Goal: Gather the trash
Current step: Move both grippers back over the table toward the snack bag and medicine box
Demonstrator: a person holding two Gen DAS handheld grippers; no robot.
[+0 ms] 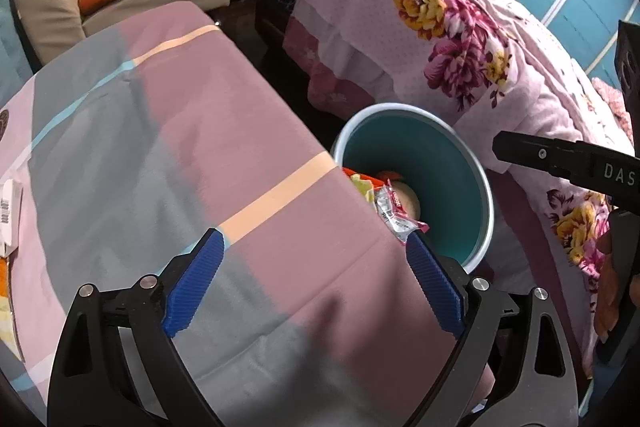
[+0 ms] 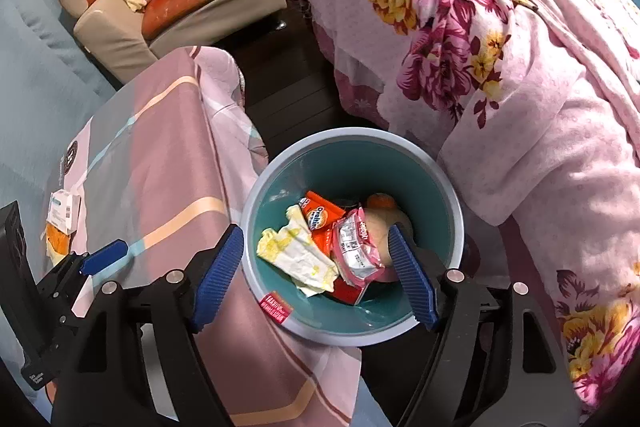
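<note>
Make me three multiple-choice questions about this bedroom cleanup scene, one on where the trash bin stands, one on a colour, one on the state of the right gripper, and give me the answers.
1. Where does the trash bin stand?
A. Between the plaid-covered surface and the floral bed
B. On the armchair
C. On top of the floral bed

2. What colour is the inside of the bin?
A. Red
B. Teal
C. White

3. What state is the right gripper in?
A. Shut on a wrapper
B. Open over the bin, holding nothing
C. Shut on the bin's rim

Answers:
1 A: the bin sits on the floor in the gap between the two.
2 B: its inner wall is teal under a pale rim.
3 B: the blue pads stand wide apart, and the orange Ovaltine packet and the other wrappers lie loose in the bin.
</note>
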